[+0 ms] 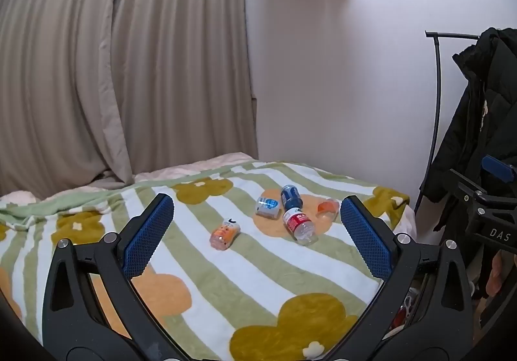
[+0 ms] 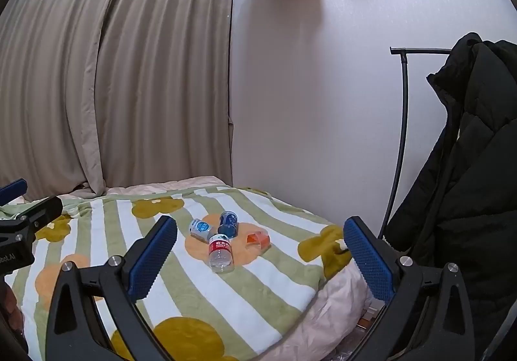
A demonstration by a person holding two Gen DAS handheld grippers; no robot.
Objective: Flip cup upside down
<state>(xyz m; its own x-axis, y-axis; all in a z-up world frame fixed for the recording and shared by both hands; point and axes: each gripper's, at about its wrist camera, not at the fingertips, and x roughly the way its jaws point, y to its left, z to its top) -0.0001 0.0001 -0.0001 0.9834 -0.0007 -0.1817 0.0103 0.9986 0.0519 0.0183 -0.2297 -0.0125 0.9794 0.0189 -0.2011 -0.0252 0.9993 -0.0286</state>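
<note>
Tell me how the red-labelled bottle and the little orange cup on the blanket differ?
The red-labelled bottle is longer; the orange cup is short and stubby. The bottle is mostly clear with a red label around it, while the cup looks see-through orange with no label visible. The bottle touches the dark blue bottle; the cup lies apart, towards the right edge of the blanket. Both lie on their sides, and neither gripper is touching them.

Light: soft, even, indoor, moderately dim.
Shadows: faint smudges on the wall (image 1: 355,38) beneath hanging clothes.
Edges: strong fisheye bending, black vignette corners.
Focus: slightly soft throughout.
</note>
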